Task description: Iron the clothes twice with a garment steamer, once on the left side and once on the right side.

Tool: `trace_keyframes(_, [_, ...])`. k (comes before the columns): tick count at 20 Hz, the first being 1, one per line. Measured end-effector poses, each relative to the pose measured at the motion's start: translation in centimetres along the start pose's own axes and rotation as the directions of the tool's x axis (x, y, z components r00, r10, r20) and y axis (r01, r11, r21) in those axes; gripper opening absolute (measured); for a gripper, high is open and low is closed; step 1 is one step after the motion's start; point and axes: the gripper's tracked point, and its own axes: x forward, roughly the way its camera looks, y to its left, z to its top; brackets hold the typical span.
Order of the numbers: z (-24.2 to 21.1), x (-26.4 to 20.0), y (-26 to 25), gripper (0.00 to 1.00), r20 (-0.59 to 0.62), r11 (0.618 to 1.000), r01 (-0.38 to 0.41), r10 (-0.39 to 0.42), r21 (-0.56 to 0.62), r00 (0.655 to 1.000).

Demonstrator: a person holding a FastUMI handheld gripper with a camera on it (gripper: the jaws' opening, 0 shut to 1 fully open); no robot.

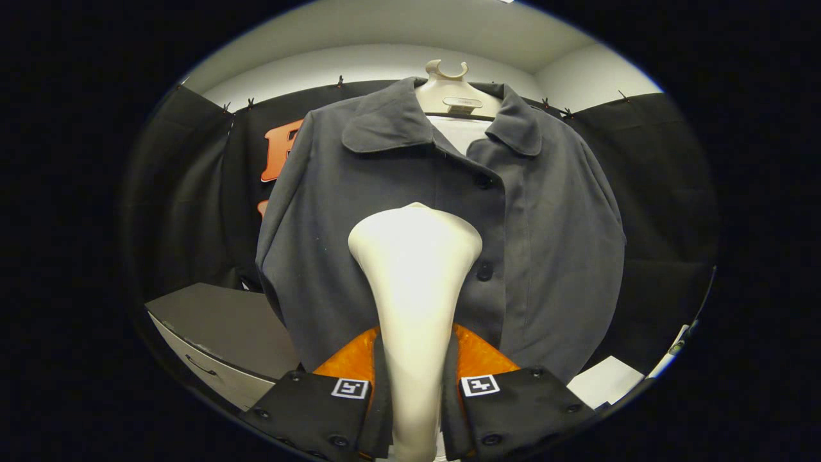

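- Holding the steamer (415,301) clamped by its handle in the gripper (415,385), head raised against the jacket (442,237), just left of the button row (484,224).
- Judged step: a steaming pass at mid-chest; next, glide along one side panel.
- The tag on the hanger (457,96) above the jacket's collar is too small to read.

A grey cabinet (218,333) stands low beside white sheets (606,380) before the black wall (648,167).
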Motion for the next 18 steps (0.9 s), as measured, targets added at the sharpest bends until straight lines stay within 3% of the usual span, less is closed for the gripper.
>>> trace_keyframes(18, [-12.4,-0.1,-0.6,0.39,-0.178,0.999,0.014,-0.02,-0.037,0.984])
